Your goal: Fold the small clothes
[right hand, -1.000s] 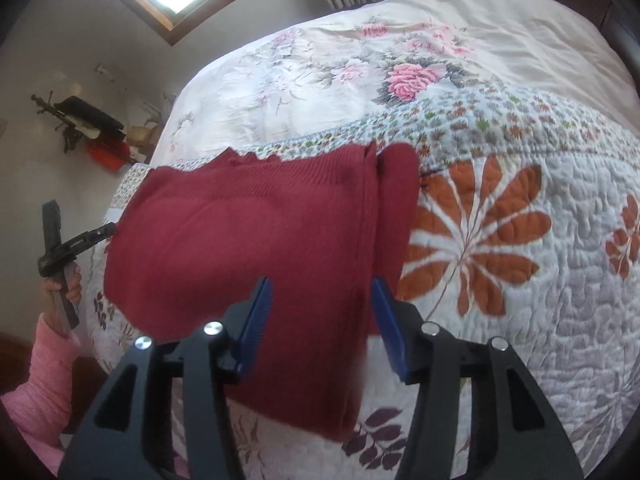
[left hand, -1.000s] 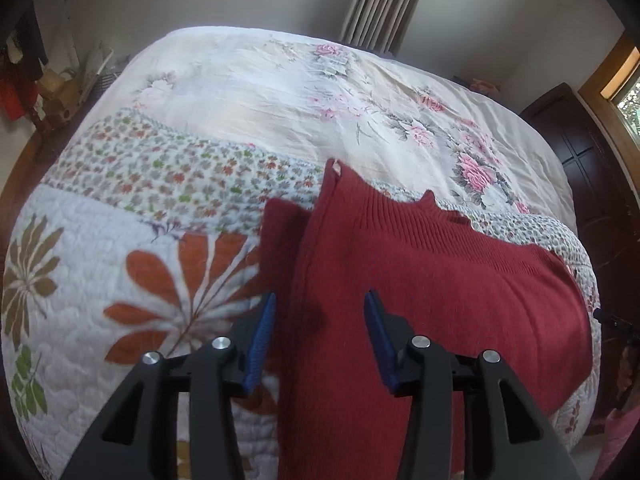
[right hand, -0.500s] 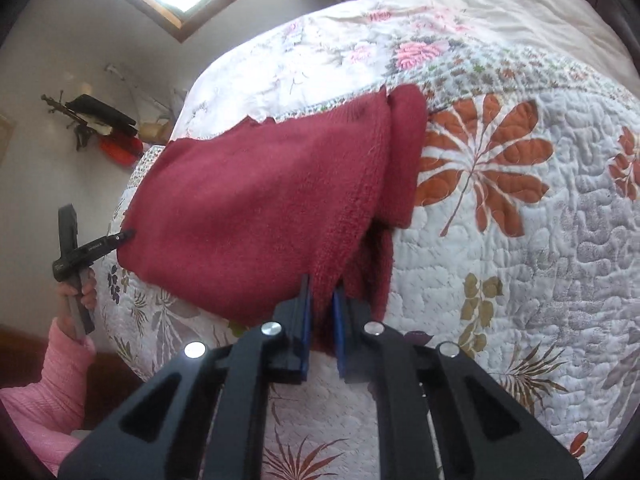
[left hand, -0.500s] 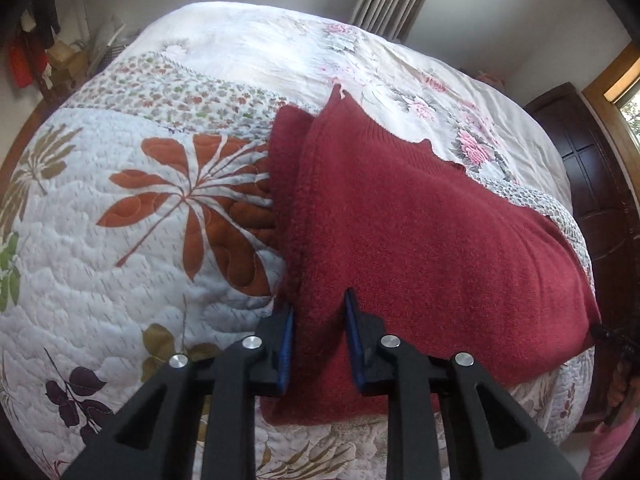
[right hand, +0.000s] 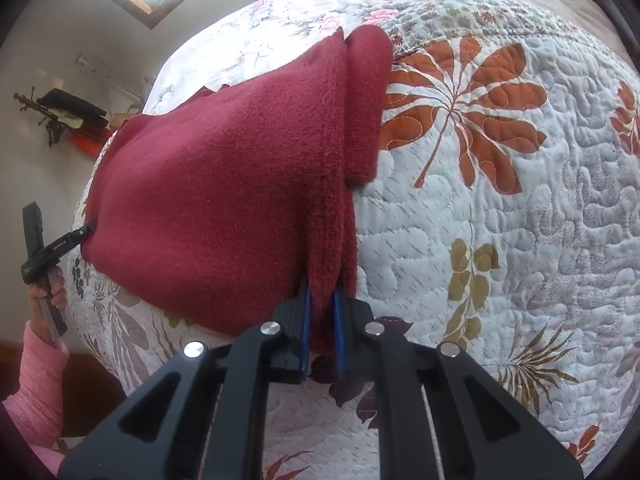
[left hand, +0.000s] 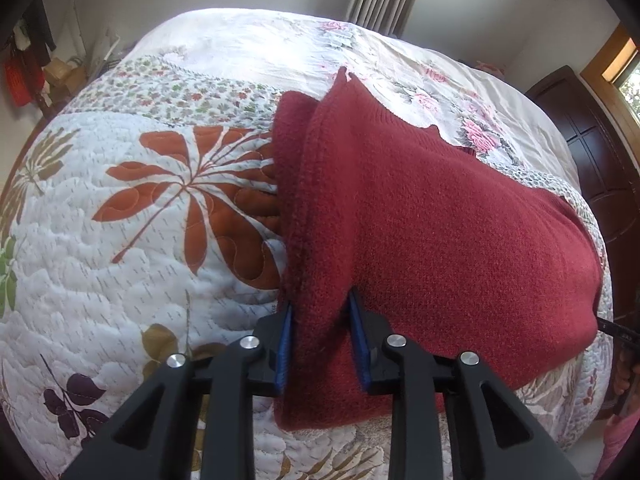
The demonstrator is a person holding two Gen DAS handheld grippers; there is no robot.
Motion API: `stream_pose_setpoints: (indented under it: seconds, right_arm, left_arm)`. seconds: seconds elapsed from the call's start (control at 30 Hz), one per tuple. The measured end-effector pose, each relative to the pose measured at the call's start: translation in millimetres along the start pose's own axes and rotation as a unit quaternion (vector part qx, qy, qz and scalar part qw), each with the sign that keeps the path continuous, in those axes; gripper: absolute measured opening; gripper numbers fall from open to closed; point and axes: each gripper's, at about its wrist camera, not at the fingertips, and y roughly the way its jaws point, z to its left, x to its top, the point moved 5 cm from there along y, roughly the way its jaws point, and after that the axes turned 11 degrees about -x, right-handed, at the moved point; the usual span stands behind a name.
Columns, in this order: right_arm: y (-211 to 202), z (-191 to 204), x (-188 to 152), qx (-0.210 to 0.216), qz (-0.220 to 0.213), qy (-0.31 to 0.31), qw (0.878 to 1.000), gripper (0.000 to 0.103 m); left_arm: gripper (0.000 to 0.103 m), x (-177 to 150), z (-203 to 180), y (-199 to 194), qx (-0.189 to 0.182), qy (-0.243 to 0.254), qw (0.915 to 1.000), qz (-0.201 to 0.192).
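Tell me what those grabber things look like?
Both the left gripper and the right gripper are black, with triangle-shaped cut-outs, shiny silver bolts and blue pads on the inner fingers. The person wears a pink sleeve.

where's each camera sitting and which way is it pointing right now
Left wrist: sits on the left gripper, looks forward across the quilt; its blue fingers grip the red sweater edge.
Right wrist: sits on the right gripper, looks across the bed; its fingers pinch a sweater edge, and the person's hand and pink sleeve show at the left.
Shared: both show the same sweater and quilt.
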Motion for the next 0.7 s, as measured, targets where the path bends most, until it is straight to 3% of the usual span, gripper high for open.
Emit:
stream_pose_setpoints:
  seconds: [0.07,0.2,0.27,0.33,0.5,0.7]
  right_arm:
    - [-8,2,2,-0.001,-0.004,-0.001,1.000,0.019]
    - [-42,2,11,0.008,-0.038,0.001,0.999,0.031]
    - [-57,1,21,0.018,-0.052,0.008,0.998,0.045]
    - [-63,-1,33,0.023,-0.059,0.018,0.998,0.051]
    - [-45,-17,63,0.045,-0.027,0.052,0.997,0.058]
    - [-15,-25,73,0.064,0.012,0.067,0.996,0.060]
  left_arm:
    - [0.040,1,-3,-7,0.016,0.007,0.9998,0.002]
    - [0.038,11,-14,-38,0.028,0.023,0.9991,-0.024]
    - [0.041,23,-29,-55,0.013,0.035,0.9982,-0.048]
    - [0.043,32,-46,-60,-0.002,0.048,0.9973,-0.056]
    - [0.043,48,-83,-26,-0.013,0.089,0.9955,-0.030]
    - [0.042,49,-88,22,-0.016,0.085,0.9962,0.012]
